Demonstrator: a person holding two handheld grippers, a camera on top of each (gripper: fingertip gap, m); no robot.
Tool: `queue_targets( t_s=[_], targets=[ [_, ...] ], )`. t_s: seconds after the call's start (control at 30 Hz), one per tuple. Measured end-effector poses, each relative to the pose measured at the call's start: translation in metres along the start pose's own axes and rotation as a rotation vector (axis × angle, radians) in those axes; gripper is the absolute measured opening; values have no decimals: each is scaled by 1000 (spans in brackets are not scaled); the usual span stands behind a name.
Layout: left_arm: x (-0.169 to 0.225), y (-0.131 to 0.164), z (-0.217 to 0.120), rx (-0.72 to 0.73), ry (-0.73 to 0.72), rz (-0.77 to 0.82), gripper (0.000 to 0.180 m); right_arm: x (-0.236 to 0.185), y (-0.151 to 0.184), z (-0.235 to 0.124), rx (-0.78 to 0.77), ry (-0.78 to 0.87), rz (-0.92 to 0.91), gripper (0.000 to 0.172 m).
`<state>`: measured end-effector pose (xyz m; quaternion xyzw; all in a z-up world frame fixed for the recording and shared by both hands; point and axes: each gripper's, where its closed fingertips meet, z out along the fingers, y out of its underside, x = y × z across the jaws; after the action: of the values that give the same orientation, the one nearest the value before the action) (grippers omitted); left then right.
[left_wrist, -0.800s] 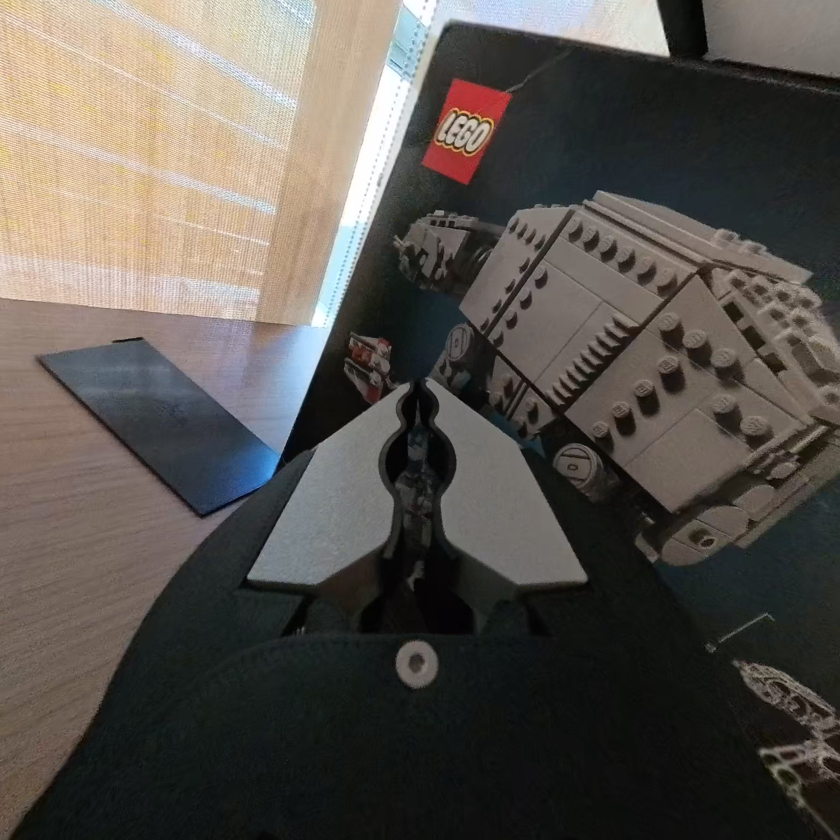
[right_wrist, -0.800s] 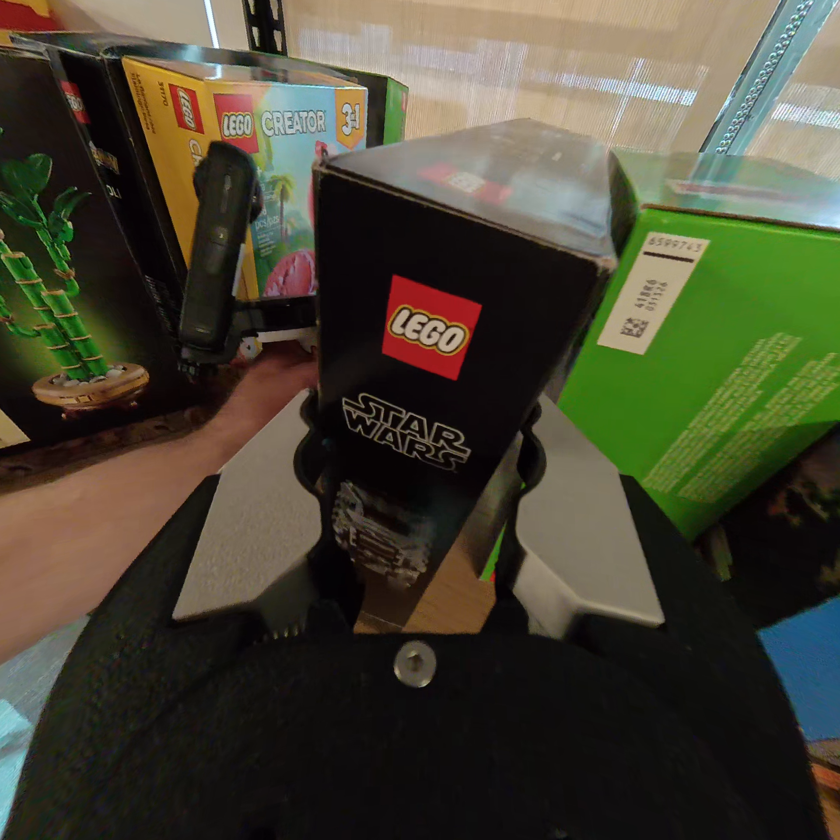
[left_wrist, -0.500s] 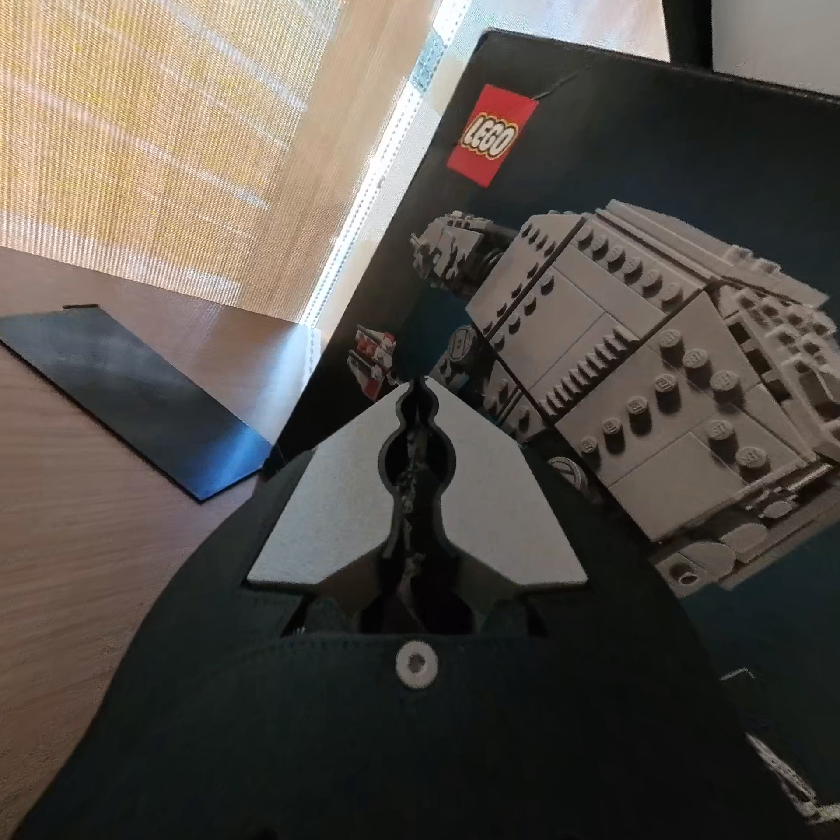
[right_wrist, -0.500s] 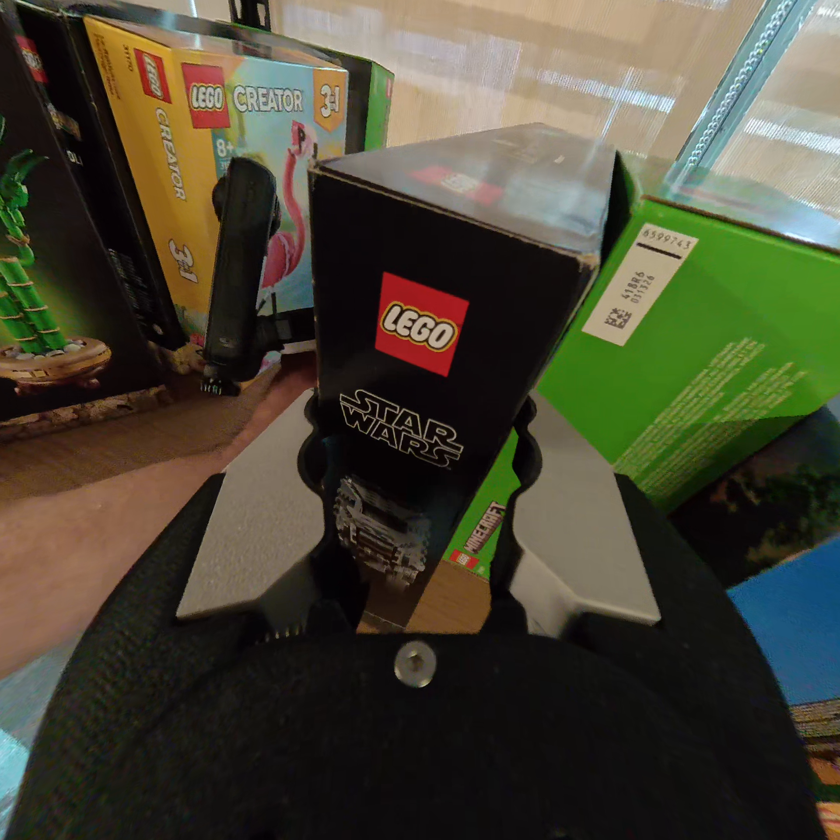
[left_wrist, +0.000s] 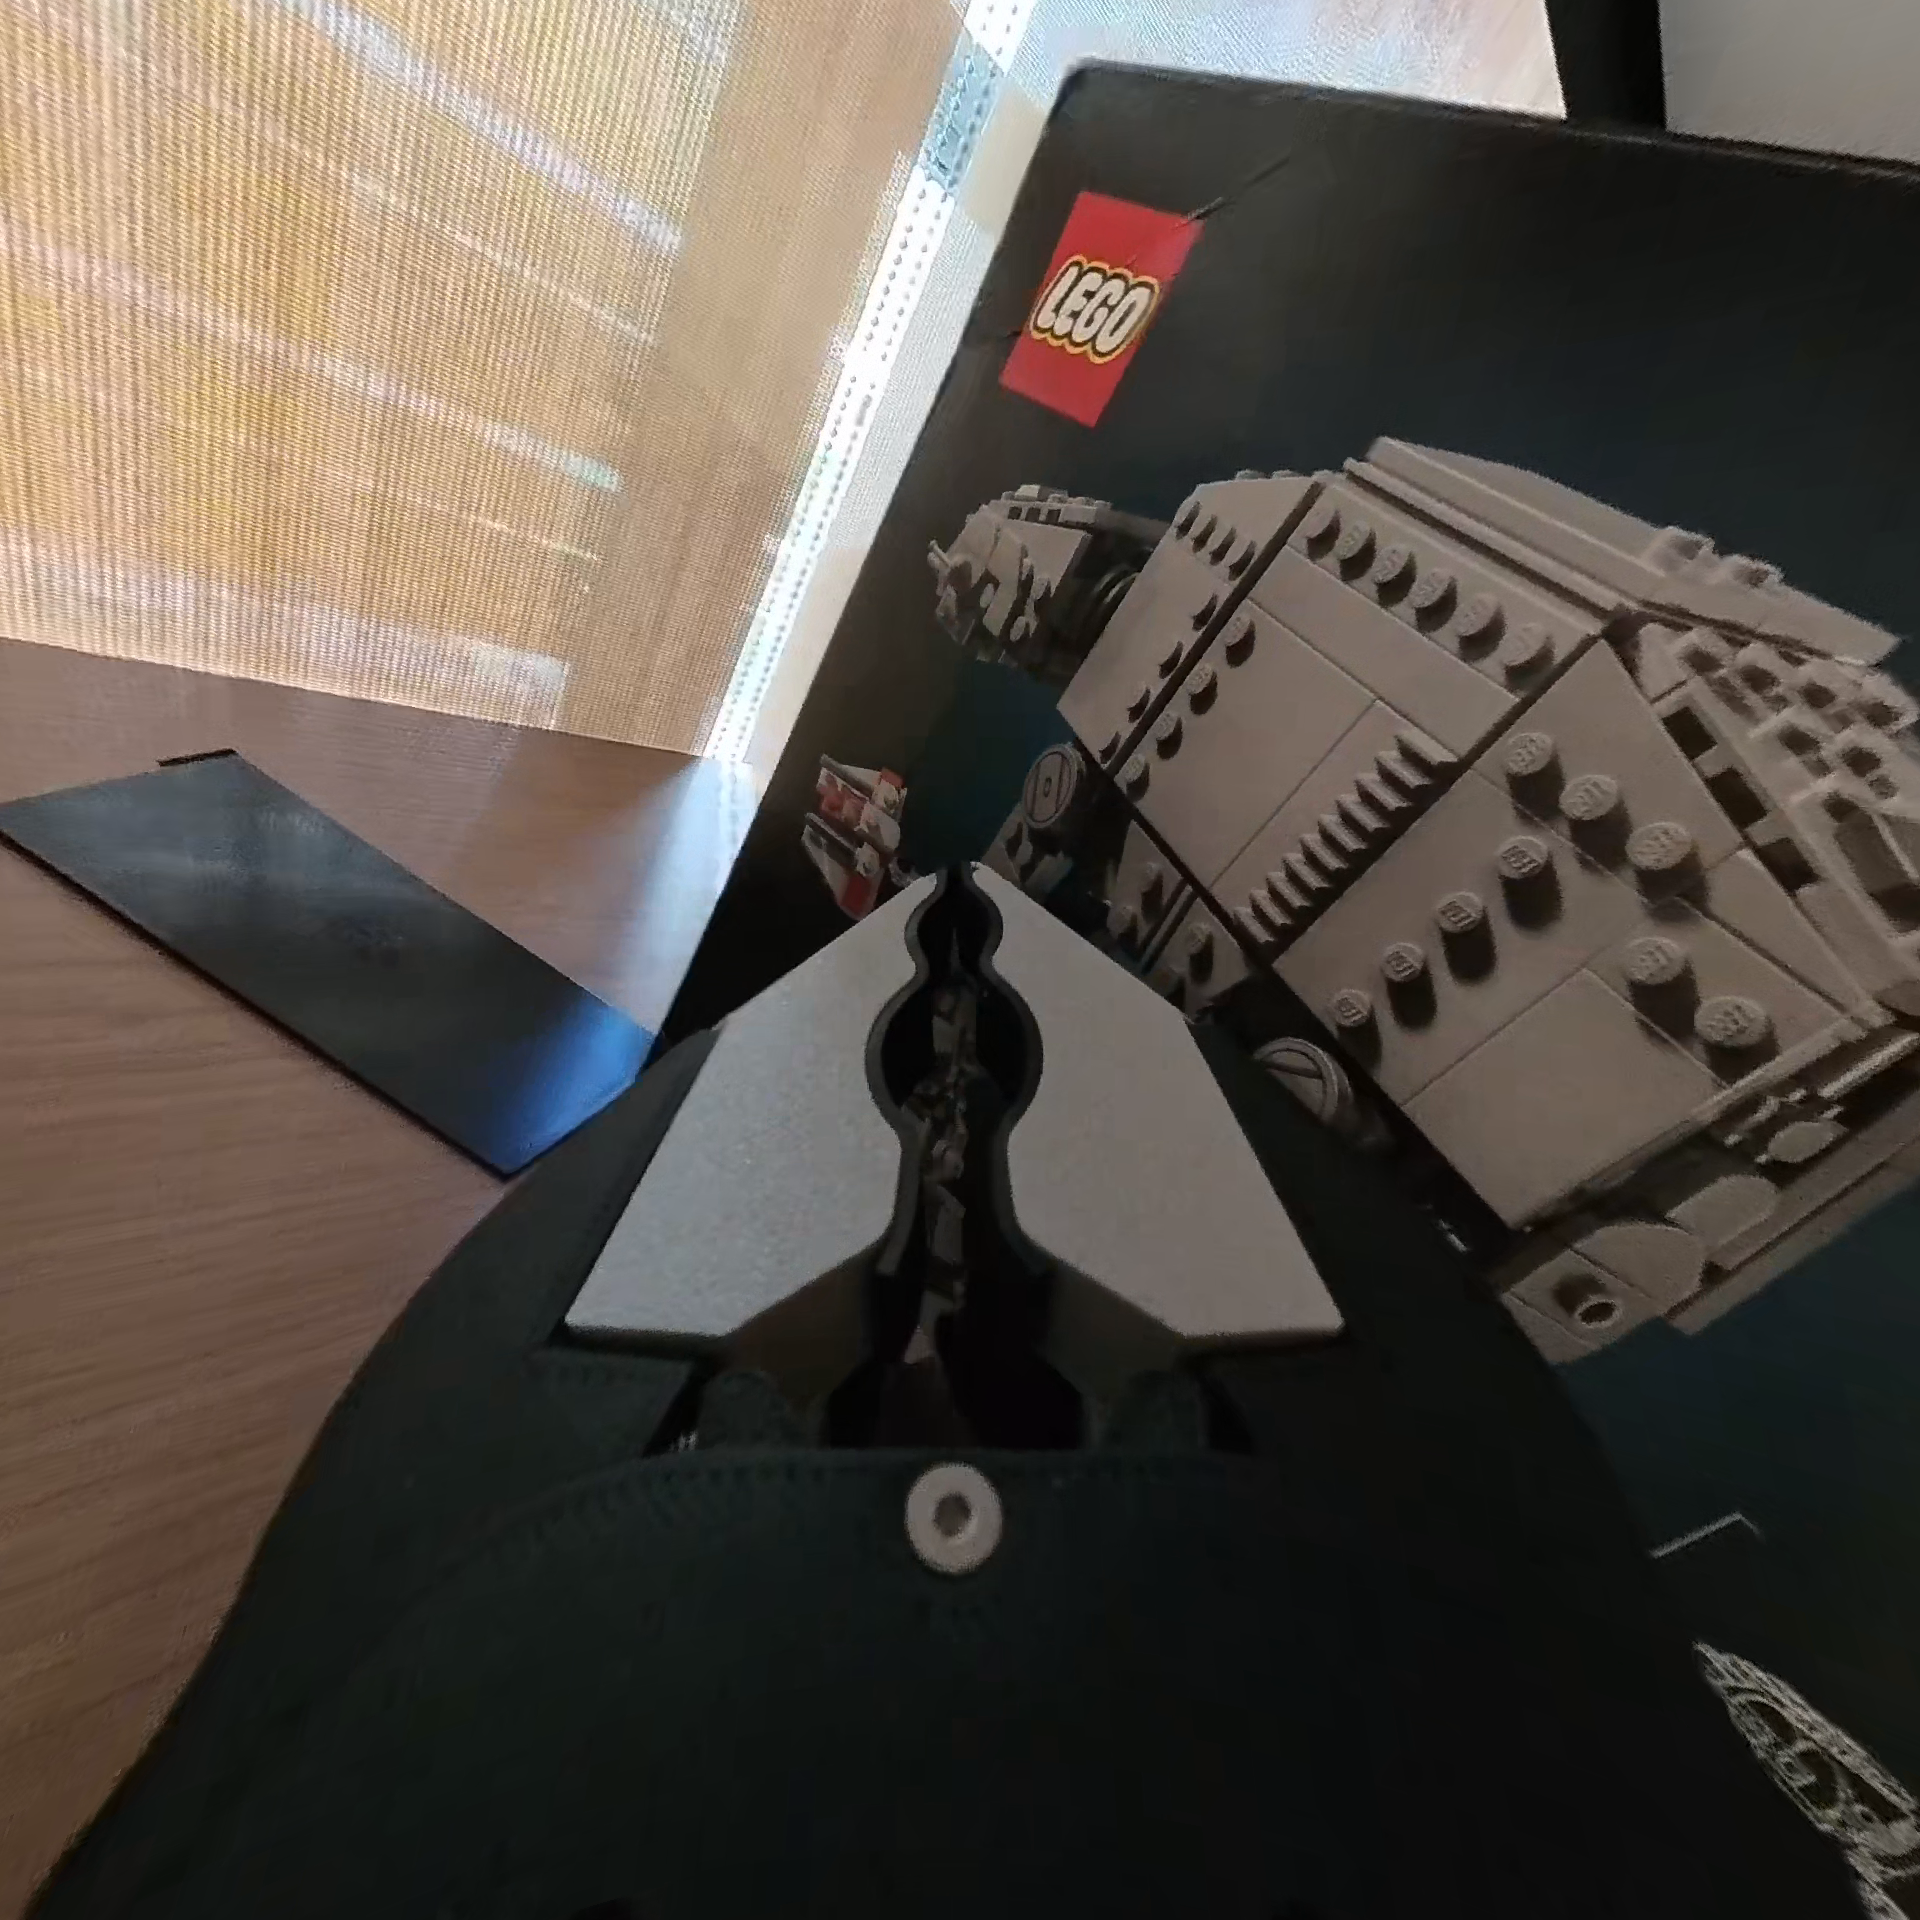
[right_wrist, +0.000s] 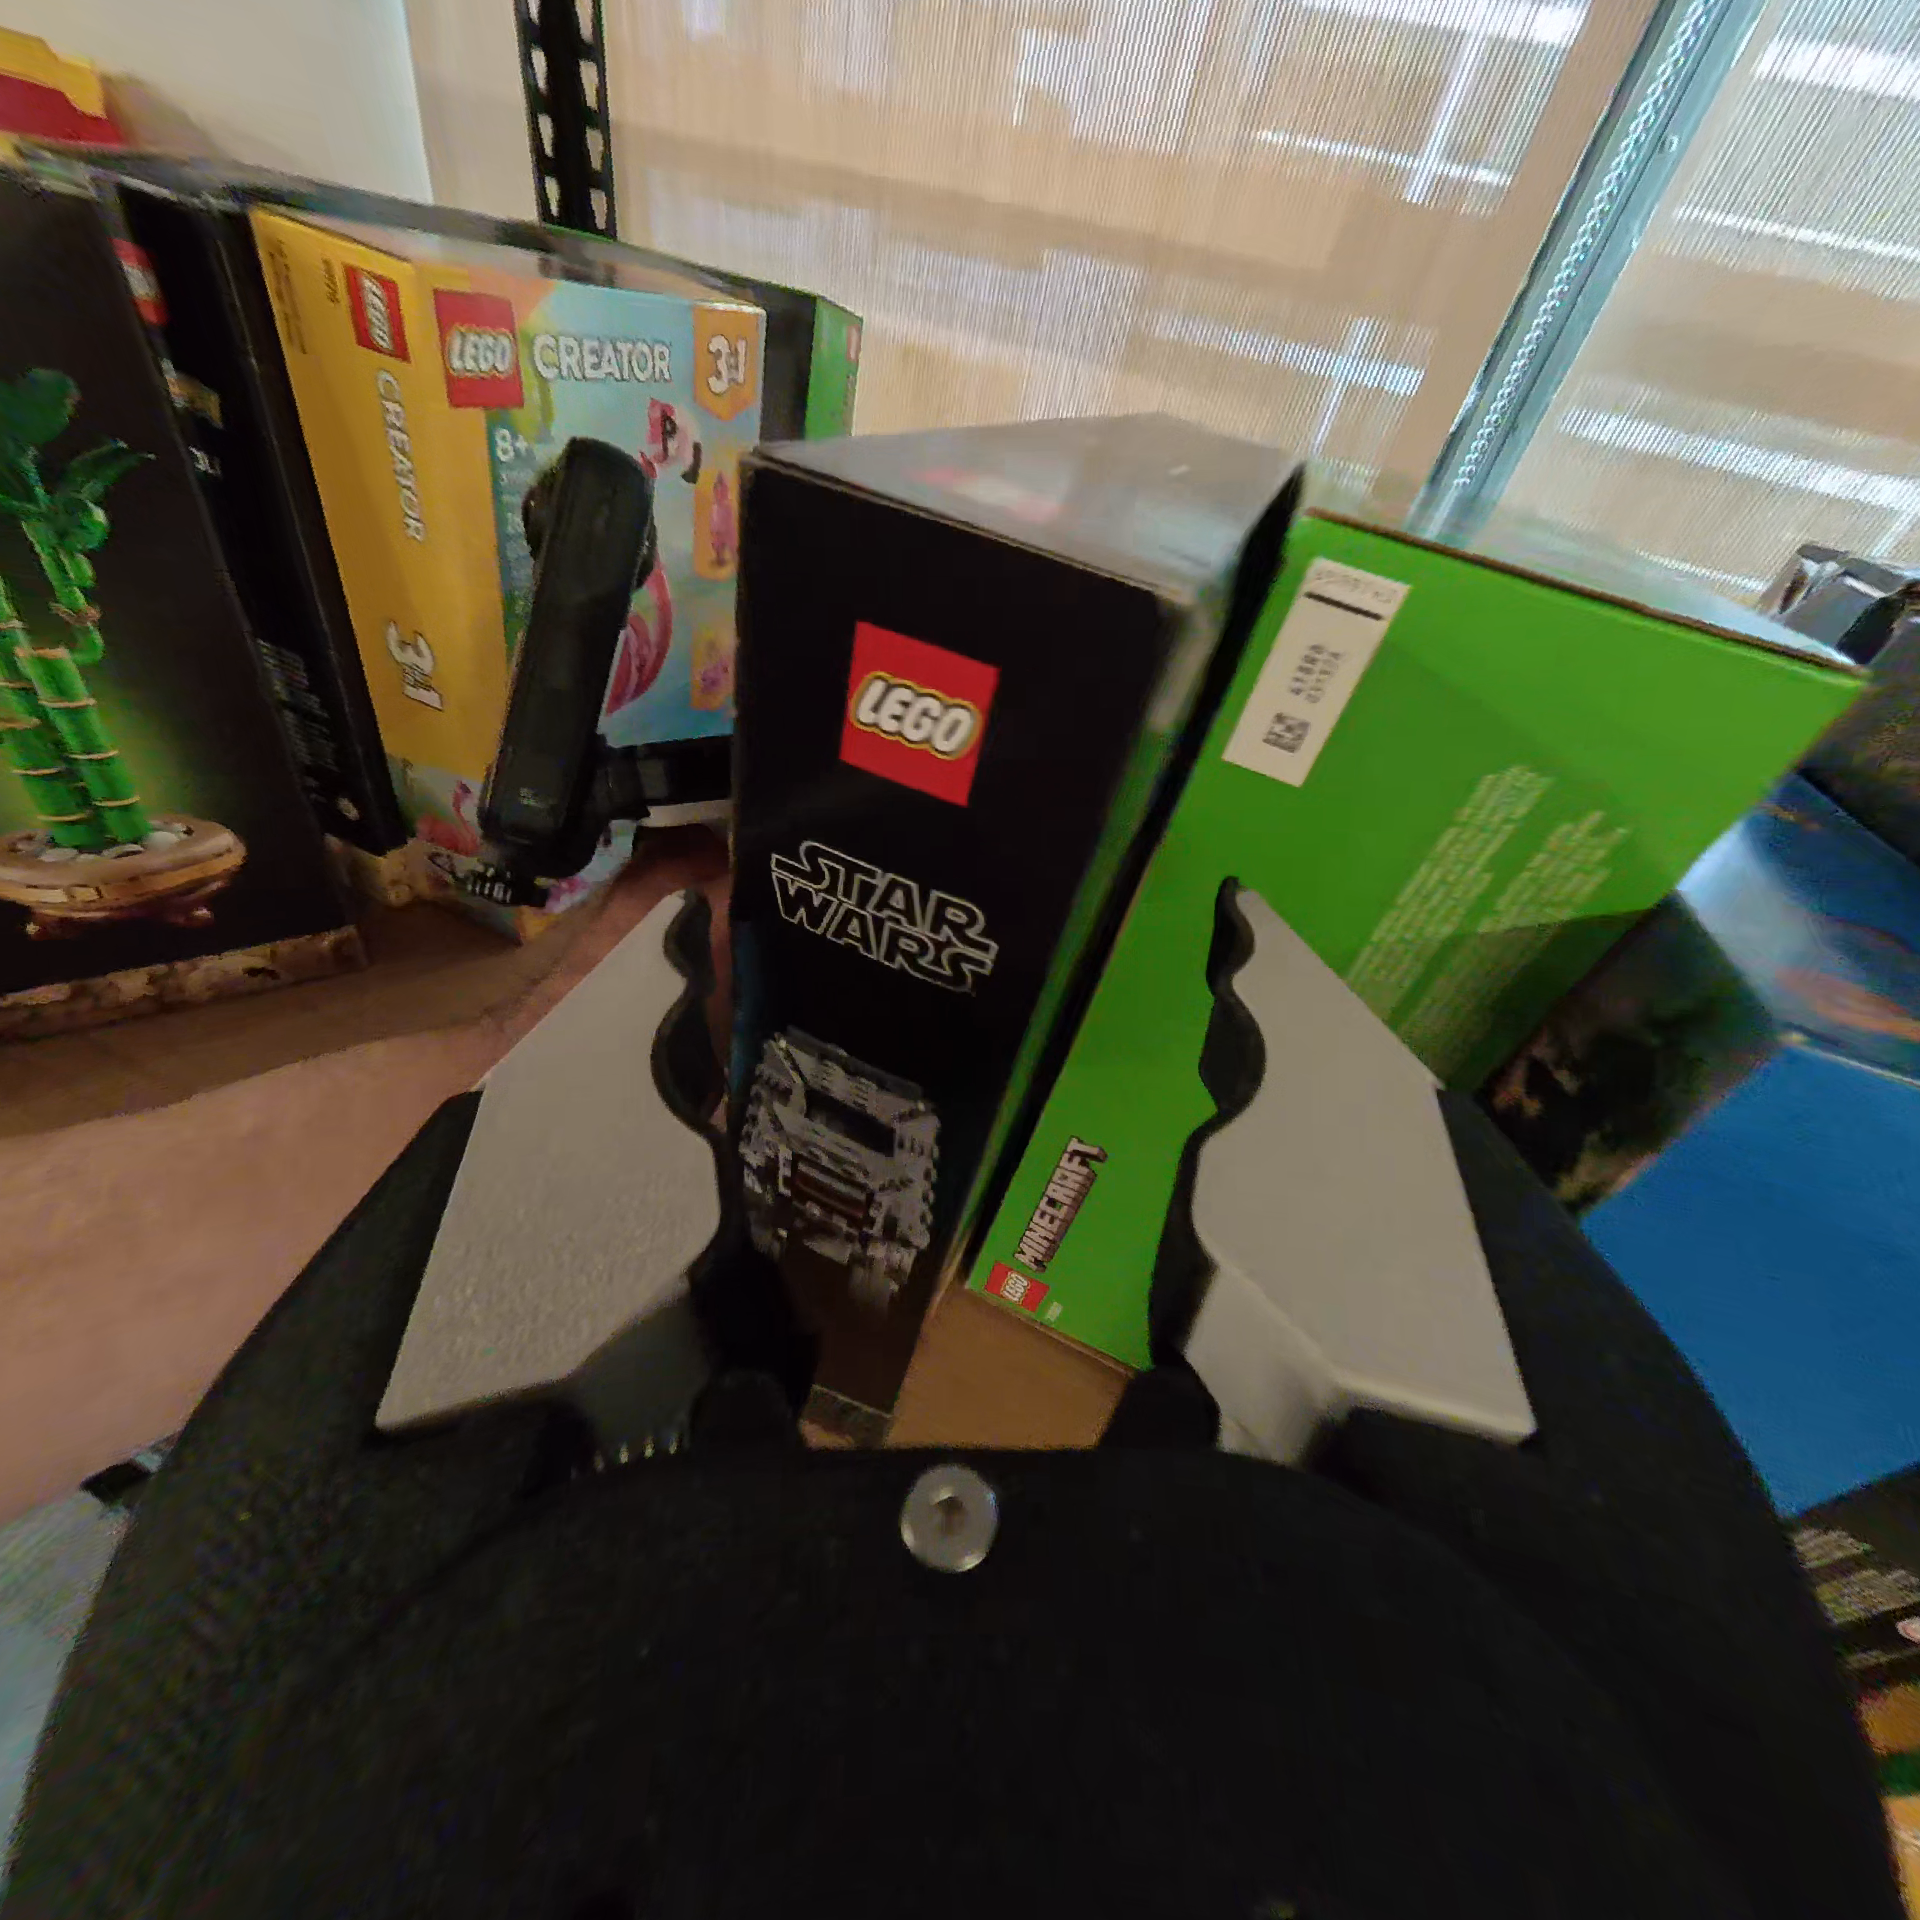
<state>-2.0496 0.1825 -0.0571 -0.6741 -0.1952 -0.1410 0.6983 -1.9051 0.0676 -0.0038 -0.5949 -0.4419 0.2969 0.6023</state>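
Sunlit blind (left_wrist: 364, 364) behind wooden table (left_wrist: 208, 1195); black mat (left_wrist: 312, 956) flat.

Black cardboard box (right_wrist: 935, 644), printed, glossy sheen on top face; same box (left_wrist: 1507, 343) matt-looking on its big picture side. Green cardboard box (right_wrist: 1507, 831), smooth, slight gloss, white paper sticker (right_wrist: 1314, 675). Yellow carton (right_wrist: 416, 499) glossy print. Tabletop (left_wrist: 208, 1195) wood grain, satin. Flat black sheet (left_wrist: 312, 935), smooth, reflective. Gripper fingers (left_wrist: 769, 1174) grey, fine grainy matt plastic; housing (right_wrist: 935, 1714) black, rough textured; metal screw (right_wrist: 948, 1517) shiny. Window blind (left_wrist: 364, 312) woven mesh cloth
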Motion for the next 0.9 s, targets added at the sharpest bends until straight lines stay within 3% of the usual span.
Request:
queue_targets(
  t_s=[0.2,0.33,0.53,0.73,0.9],
  targets=[
    [-9,-12,-12,10,-11,40,0,-3,0,-17,23,-35,22,91],
    [3,-26,-25,39,-1,147,6,-9,-10,-31,69,-48,-10,88],
    [5,-35,-51,58,-24,184,19,-34,-20,-44,125,-128,-48,87],
    [37,-32,-128,86,-38,408,23,-76,-33,-60,210,-290,-57,83],
    [64,-44,-241,177,-70,647,33,-115,-47,-66,284,-405,-37,76]
  ],
)
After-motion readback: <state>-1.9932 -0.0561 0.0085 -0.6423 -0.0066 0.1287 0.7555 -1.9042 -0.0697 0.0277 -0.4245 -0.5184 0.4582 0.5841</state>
